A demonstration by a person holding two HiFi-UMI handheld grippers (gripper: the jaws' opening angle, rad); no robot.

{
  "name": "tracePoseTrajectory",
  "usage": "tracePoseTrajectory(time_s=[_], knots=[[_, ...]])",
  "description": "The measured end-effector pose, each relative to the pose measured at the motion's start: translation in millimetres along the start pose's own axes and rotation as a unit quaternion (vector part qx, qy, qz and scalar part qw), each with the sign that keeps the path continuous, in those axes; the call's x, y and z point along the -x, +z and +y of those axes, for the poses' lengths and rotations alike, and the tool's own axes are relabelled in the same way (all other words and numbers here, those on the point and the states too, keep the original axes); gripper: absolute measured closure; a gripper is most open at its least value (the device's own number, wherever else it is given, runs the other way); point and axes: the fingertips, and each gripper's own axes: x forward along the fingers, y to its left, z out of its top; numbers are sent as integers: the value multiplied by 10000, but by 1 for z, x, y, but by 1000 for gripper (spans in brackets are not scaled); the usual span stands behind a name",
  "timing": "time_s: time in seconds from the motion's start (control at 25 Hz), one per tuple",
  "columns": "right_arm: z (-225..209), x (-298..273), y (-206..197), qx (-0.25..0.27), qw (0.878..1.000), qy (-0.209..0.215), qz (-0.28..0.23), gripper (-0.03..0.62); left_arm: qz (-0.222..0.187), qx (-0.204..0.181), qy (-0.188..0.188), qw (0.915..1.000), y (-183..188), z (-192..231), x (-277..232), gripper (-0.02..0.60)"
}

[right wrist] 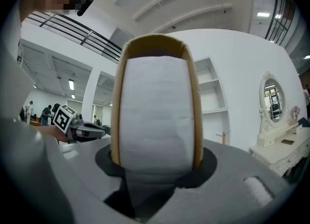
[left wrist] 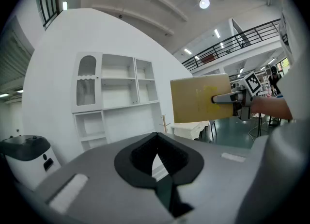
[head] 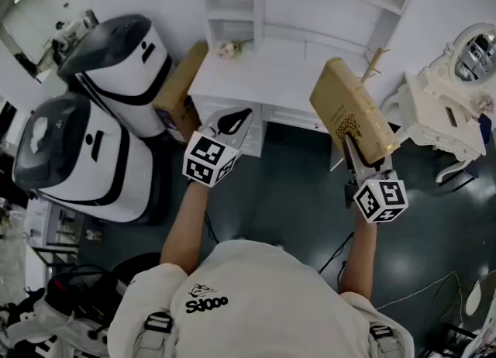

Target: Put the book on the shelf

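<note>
A thick tan book (head: 353, 108) stands tilted in the air in front of the white desk (head: 256, 77), and my right gripper (head: 360, 155) is shut on its lower end. The right gripper view shows the book's white page edge (right wrist: 156, 111) upright between the jaws. From the left gripper view the book's tan cover (left wrist: 198, 98) shows side-on, with the right gripper (left wrist: 227, 98) clamped on it. The white shelf unit (head: 232, 8) rises behind the desk, its compartments (left wrist: 116, 97) bare. My left gripper (head: 232, 122) hovers left of the book, shut and holding nothing.
Two white-and-black machines (head: 116, 54) (head: 70, 155) stand at the left, with a brown cardboard box (head: 182, 85) leaning beside the desk. A white dressing table with an oval mirror (head: 453, 93) stands at the right. Pale flowers (head: 229, 49) lie on the desk. Cables run over the dark floor.
</note>
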Motion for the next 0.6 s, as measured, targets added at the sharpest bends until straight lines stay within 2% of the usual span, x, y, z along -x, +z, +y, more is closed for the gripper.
tracePoseTrajectory(time_s=[0.24, 0.6], knots=[[-14, 3, -2, -298, 9992, 249, 31, 369, 14, 15, 49, 10000, 3, -9, -10, 565], [-44, 3, -16, -322, 9986, 407, 119, 370, 182, 76, 327, 9993, -10, -26, -23, 565]])
